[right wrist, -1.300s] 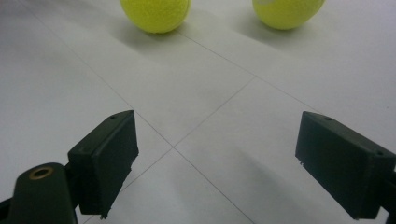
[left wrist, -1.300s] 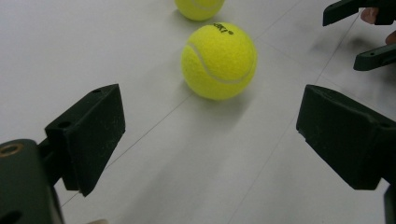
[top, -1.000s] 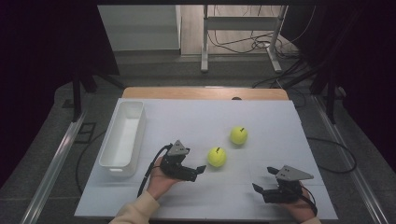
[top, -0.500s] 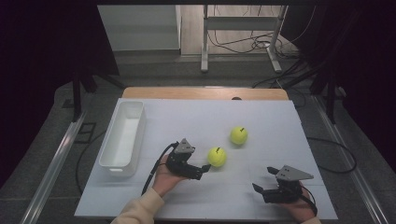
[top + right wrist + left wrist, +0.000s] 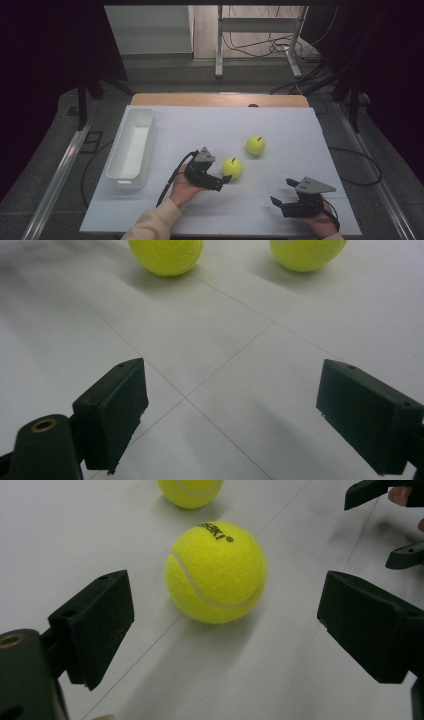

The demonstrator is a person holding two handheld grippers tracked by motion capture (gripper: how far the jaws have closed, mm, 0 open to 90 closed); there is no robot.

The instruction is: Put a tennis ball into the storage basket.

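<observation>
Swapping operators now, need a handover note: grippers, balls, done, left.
Left gripper: open, jaws either side of the near tennis ball, not yet touching it.
Right gripper: open, holding nothing, resting at the table's near right.
Far tennis ball: loose on the table, apart from the near one.
White bin: at the left, nothing visible inside.
Done: approach only.
Left: likely close on the ball, lift, perhaps move both to the bin.

White table top with two balls and a tray

The white table (image 5: 200,125) is marked by thin seams. Two yellow tennis balls (image 5: 232,168) (image 5: 255,145) are set near its middle, slightly apart; a white tray (image 5: 131,150) is placed along its left edge.
</observation>
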